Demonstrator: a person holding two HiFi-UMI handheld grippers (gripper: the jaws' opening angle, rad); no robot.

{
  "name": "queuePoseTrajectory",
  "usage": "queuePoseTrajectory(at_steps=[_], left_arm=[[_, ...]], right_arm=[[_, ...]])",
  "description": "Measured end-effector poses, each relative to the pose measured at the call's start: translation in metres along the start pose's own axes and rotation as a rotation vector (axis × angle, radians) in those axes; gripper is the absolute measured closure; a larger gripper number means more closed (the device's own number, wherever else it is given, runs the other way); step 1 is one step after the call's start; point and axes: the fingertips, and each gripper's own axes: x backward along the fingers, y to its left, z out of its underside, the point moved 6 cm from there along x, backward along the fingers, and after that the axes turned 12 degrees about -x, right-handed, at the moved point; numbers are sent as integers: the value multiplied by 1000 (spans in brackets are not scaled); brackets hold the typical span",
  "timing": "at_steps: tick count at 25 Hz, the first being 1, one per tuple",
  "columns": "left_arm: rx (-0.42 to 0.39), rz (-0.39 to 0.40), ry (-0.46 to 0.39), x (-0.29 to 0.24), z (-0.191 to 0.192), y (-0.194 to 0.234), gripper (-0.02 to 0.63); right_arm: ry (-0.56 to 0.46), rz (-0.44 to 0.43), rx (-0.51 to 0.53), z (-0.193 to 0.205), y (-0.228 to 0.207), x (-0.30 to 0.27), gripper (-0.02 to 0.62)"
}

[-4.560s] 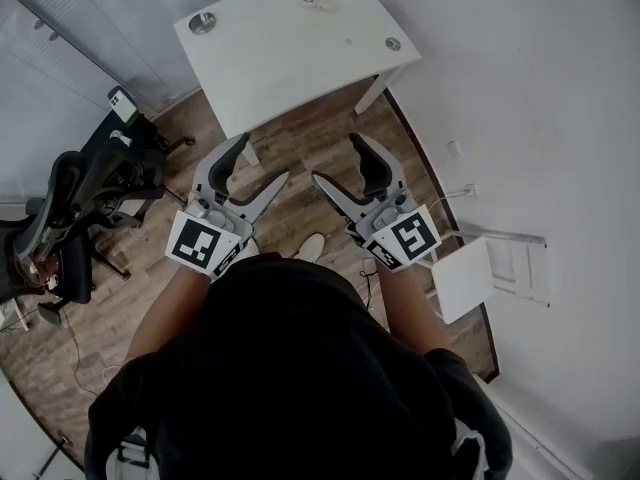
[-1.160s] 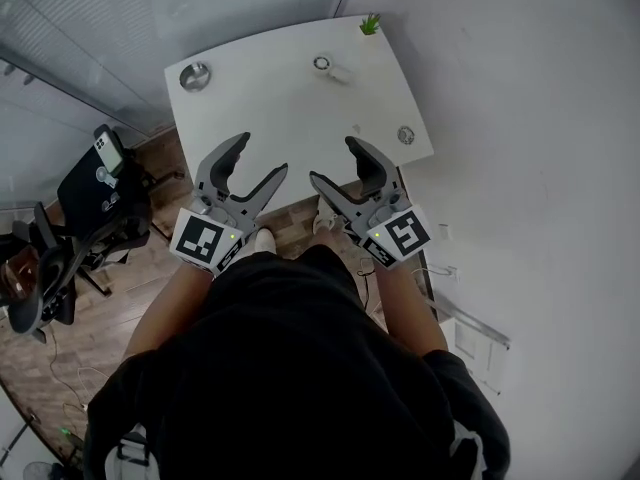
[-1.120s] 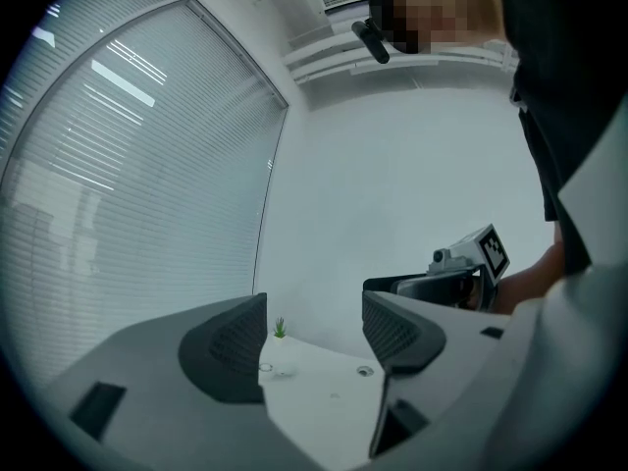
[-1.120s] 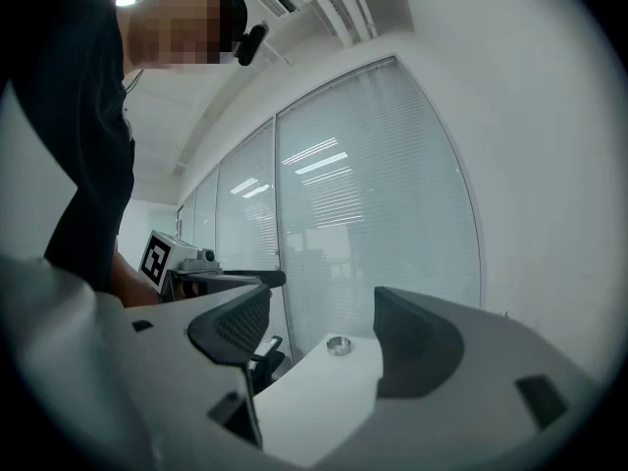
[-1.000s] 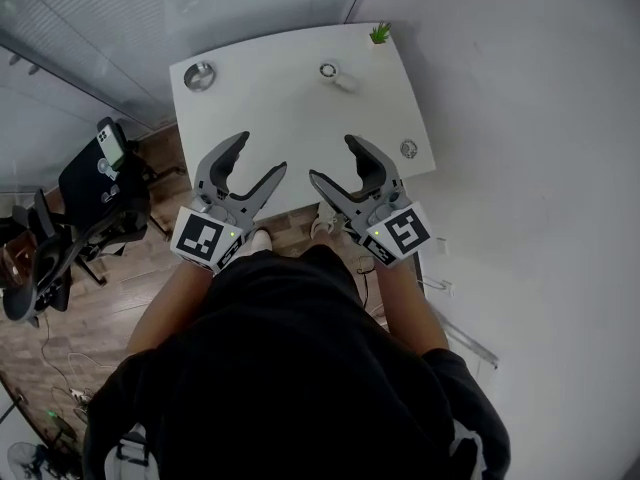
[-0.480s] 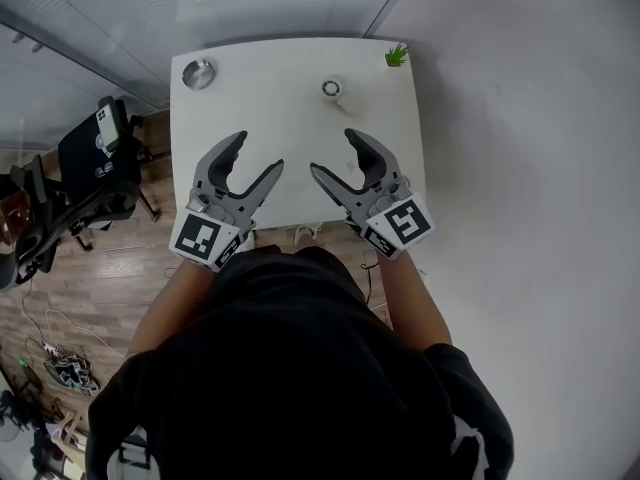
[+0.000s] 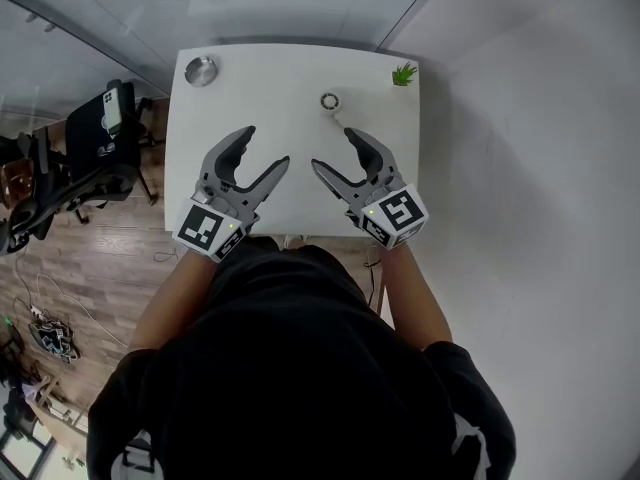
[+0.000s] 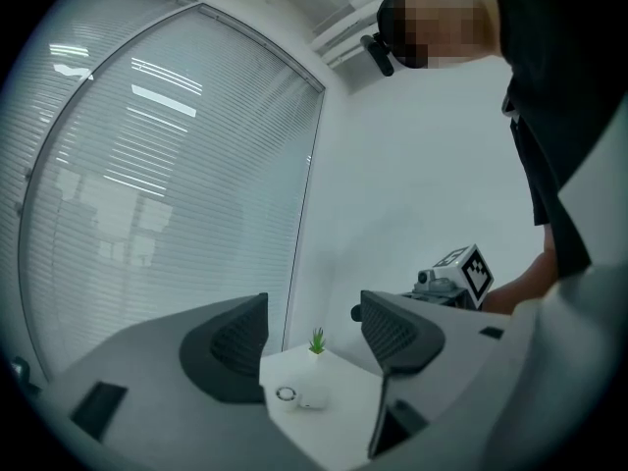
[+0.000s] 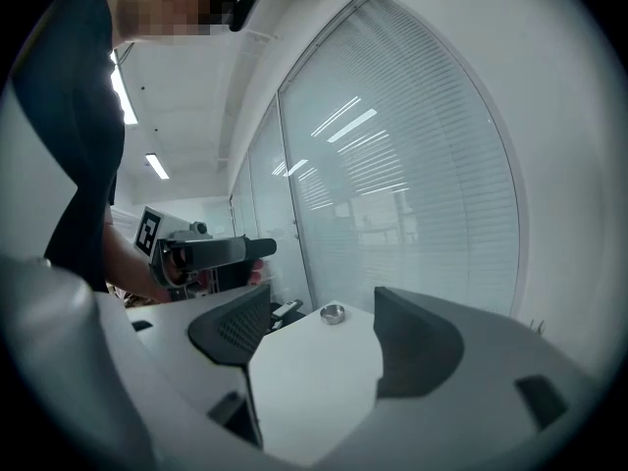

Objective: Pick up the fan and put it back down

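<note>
The fan is small, white and round-faced, standing on the far middle of the white table. In the left gripper view the fan shows low between the jaws, well beyond them. My left gripper hovers open over the table's near half, with nothing in it. My right gripper is open too, just short of the fan and apart from it. The left gripper frames the fan; the right gripper looks across the bare tabletop.
A small green plant stands at the table's far right corner, near the wall. A metal bowl sits at the far left corner. A black chair with a phone stands left of the table; cables lie on the floor.
The person has walked up to the table, which now lies directly under both grippers. Both grippers have stayed open and level, side by side.
</note>
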Motion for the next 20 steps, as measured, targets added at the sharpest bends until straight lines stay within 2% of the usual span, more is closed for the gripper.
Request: queuePoseTrajectory(at_steps=[6, 12, 20], left_arm=[[-5, -37, 5, -32, 15, -3, 311], [1, -10, 56, -60, 43, 11, 311], [7, 35, 47, -95, 84, 35, 311]], right_arm=[[79, 2, -4, 16, -41, -8, 275], [137, 79, -15, 33, -80, -29, 275], [242, 149, -28, 63, -121, -56, 265]])
